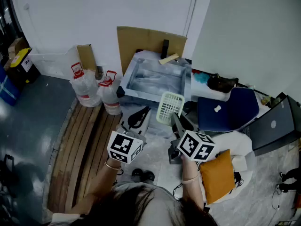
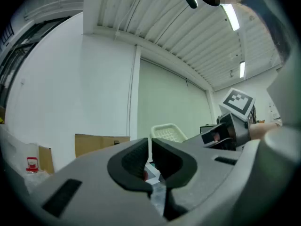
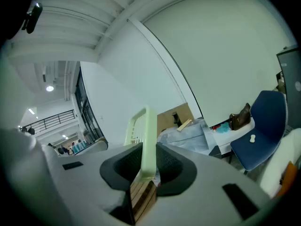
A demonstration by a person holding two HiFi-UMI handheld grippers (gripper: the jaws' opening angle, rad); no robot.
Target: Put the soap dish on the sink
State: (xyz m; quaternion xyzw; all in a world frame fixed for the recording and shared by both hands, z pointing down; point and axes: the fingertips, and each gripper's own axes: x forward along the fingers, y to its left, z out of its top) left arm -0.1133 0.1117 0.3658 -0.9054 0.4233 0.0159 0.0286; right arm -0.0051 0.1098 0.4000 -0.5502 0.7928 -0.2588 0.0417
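The right gripper (image 1: 176, 120) is clamping the pale green soap dish (image 1: 169, 108) by one thin edge only, holding it in the air just short of the sink (image 1: 133, 66). With so little of it between the jaws, I reckon it could swivel or slip out on the way over. That hand is tipping slightly downward toward the sink, while the left gripper (image 1: 139, 117) is hanging level beside it, jaws together on nothing.

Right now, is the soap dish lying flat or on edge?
On edge: the right gripper pinches the rim of the soap dish, holding it upright.
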